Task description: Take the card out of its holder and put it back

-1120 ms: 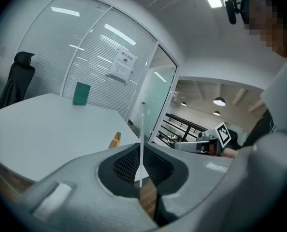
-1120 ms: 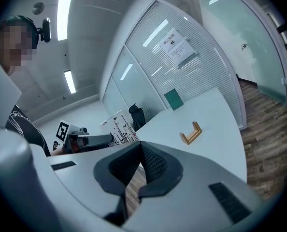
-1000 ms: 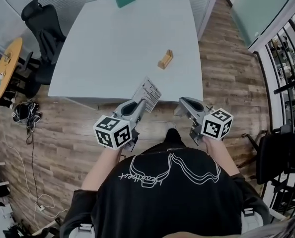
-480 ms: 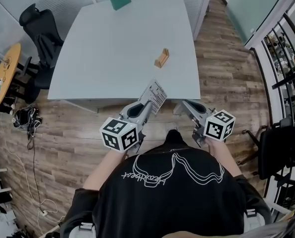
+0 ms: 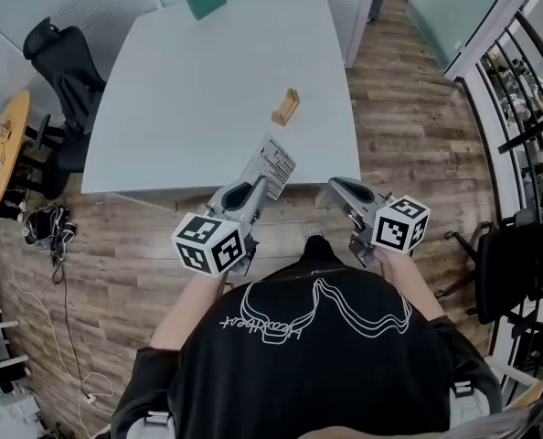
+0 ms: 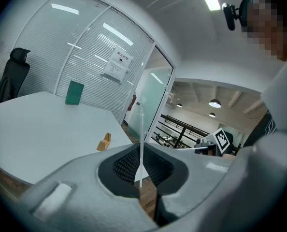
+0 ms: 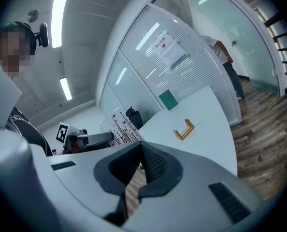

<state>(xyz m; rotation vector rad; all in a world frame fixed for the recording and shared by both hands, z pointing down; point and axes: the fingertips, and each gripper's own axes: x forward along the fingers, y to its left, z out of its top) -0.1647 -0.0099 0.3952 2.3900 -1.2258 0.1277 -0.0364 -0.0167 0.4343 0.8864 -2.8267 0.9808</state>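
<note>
Thin white card [image 5: 271, 165] — black-printed face.

The left gripper [image 5: 257, 189], clamped on the card [image 5: 271, 165], now holds it slightly farther over the table's [image 5: 189, 108] near edge; the right gripper [image 5: 332, 190] sits slightly farther left.

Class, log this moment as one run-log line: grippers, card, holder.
left gripper: shut on card | right gripper: shut, empty | holder: empty, on table

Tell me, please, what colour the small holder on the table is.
Light brown, like wood. The holder shows best in the right gripper view.
</note>
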